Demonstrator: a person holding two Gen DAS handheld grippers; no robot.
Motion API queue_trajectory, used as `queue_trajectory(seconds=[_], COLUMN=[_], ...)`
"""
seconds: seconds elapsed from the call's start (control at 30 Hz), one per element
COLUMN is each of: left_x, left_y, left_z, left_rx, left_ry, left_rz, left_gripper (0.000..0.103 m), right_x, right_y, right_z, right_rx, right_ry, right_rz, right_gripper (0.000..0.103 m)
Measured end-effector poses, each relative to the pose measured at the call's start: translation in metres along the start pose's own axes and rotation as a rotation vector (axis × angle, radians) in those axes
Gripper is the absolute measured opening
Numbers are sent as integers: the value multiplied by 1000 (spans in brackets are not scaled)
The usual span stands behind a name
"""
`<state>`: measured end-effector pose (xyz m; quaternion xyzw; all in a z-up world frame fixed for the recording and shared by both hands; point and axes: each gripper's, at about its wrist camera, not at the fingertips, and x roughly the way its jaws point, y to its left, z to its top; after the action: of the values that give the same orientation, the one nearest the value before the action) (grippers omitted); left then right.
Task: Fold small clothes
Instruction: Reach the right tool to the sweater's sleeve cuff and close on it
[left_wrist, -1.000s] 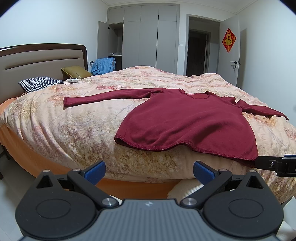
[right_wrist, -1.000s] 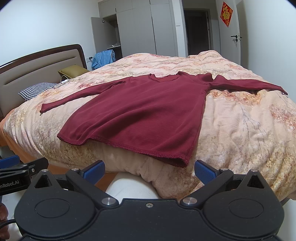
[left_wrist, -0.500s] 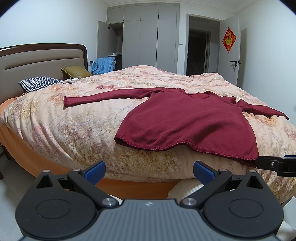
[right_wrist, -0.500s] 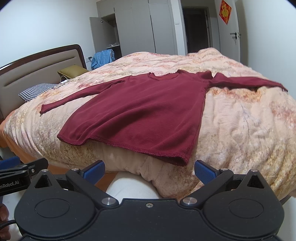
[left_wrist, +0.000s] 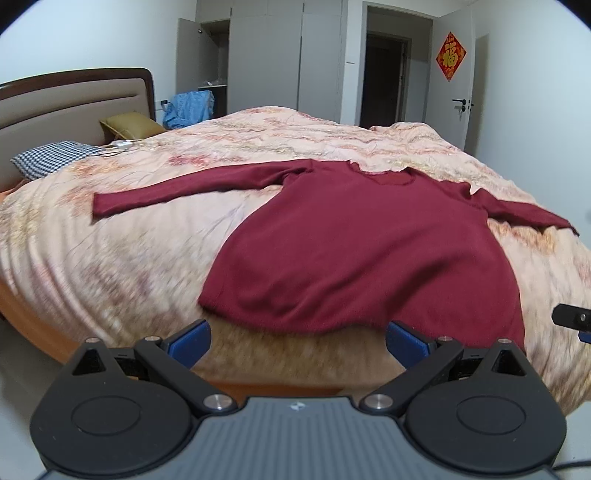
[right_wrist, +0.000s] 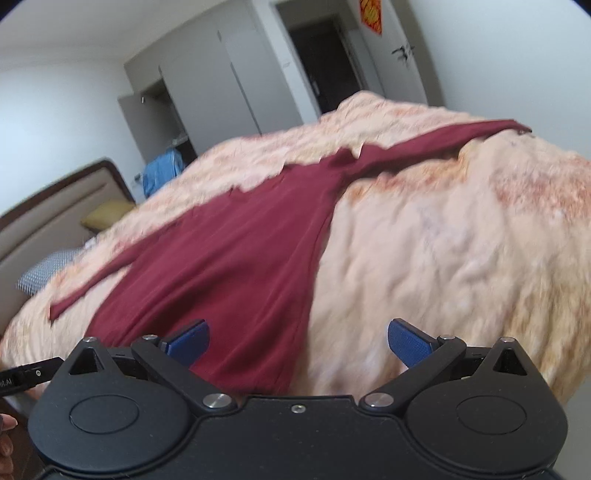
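Note:
A dark red long-sleeved top (left_wrist: 354, 251) lies flat on the bed, sleeves spread left and right, hem toward me at the near edge. It also shows in the right wrist view (right_wrist: 229, 266), tilted and blurred. My left gripper (left_wrist: 297, 341) is open and empty, just short of the hem's left part. My right gripper (right_wrist: 297, 341) is open and empty, over the hem's right corner and the bare quilt beside it. The tip of the right gripper (left_wrist: 572, 319) shows at the right edge of the left wrist view.
The bed has a floral peach quilt (left_wrist: 147, 236), a padded headboard (left_wrist: 66, 107) at the left, a checked pillow (left_wrist: 51, 158) and an olive cushion (left_wrist: 129, 125). Grey wardrobes (left_wrist: 280, 55) and an open doorway (left_wrist: 388, 74) stand behind. A blue garment (left_wrist: 188, 109) hangs by the wardrobe.
Both grippers have moved forward toward the bed and the top's hem. The right wrist view has tilted and blurred with the motion. Both stay open.

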<state>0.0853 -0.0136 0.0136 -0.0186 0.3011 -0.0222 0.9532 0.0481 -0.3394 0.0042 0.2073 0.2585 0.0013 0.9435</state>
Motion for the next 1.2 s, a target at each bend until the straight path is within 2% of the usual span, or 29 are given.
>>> queue_trajectory(seconds=[0.13, 0.27, 0.47, 0.63, 0.77, 0.97, 1.03, 1.2], left_x=[28, 60, 110, 168, 212, 258, 268, 269], left_y=[-7, -25, -67, -106, -127, -140, -142, -145], left_z=[35, 69, 106, 125, 130, 117, 109, 97], left_rx=[-3, 31, 15, 28, 26, 20, 15, 48], left_ry=[-6, -13, -75, -41, -11, 16, 29, -8], left_rz=[13, 17, 2, -7, -36, -65, -62, -38], left_gripper=[103, 103, 103, 103, 103, 103, 103, 103], right_x=[16, 40, 70, 97, 118, 152, 165, 200], right_y=[-25, -55, -111, -164, -206, -251, -264, -296], right_z=[18, 41, 81, 122, 154, 196, 210, 244], right_rx=[2, 19, 64, 90, 109, 76, 84, 150], right_ry=[-75, -113, -163, -189, -185, -180, -192, -186], right_rz=[-13, -59, -138, -225, -287, -351, -374, -373], right_gripper=[103, 103, 103, 103, 103, 103, 102, 98])
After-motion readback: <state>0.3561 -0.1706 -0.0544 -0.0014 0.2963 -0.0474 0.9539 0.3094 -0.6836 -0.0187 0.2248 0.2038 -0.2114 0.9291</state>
